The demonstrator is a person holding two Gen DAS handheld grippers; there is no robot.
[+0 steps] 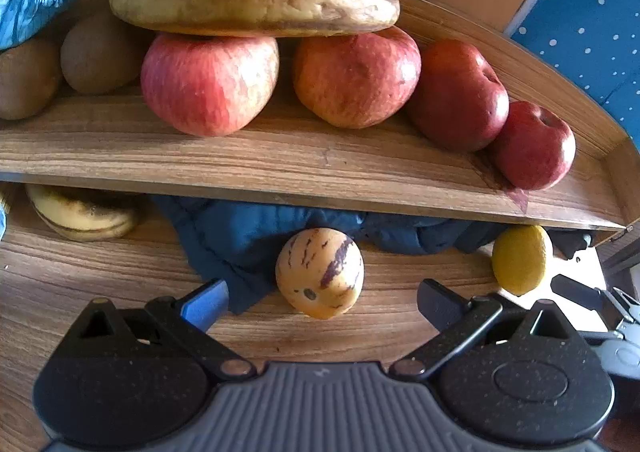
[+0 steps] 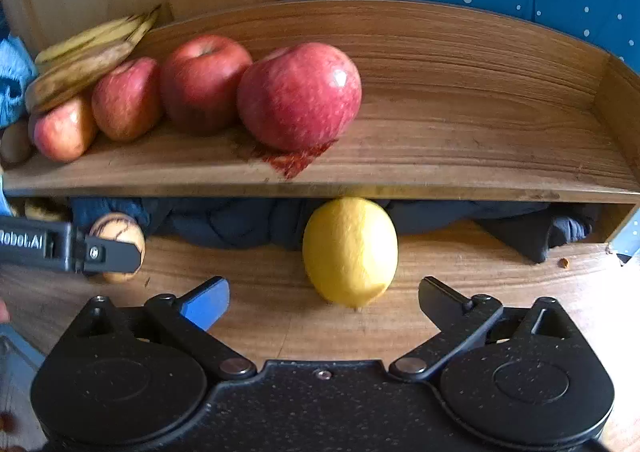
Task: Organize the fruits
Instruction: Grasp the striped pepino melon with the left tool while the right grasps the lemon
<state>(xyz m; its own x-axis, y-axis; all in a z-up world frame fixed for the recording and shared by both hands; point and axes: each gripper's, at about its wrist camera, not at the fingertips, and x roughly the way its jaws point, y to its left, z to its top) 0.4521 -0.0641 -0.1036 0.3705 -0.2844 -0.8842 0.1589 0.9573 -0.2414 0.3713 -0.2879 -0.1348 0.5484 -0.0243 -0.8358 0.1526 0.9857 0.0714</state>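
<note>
Looking through your left wrist view, your left gripper (image 1: 322, 302) stands with jaws apart around nothing, the striped melon (image 1: 319, 273) on the table (image 1: 100, 292) at lower centre. In your right wrist view, your right gripper (image 2: 324, 300) also gapes, the lemon (image 2: 350, 250) centred below the shelf (image 2: 440, 156) of apples (image 2: 299, 96).

Legible text: one item. "RoboLAI", white lettering on the black body of the left gripper (image 2: 108, 252), seen at the left edge of the right wrist view; the first letter is cut off by the frame edge. No other labels, numbers or signs can be read.
</note>
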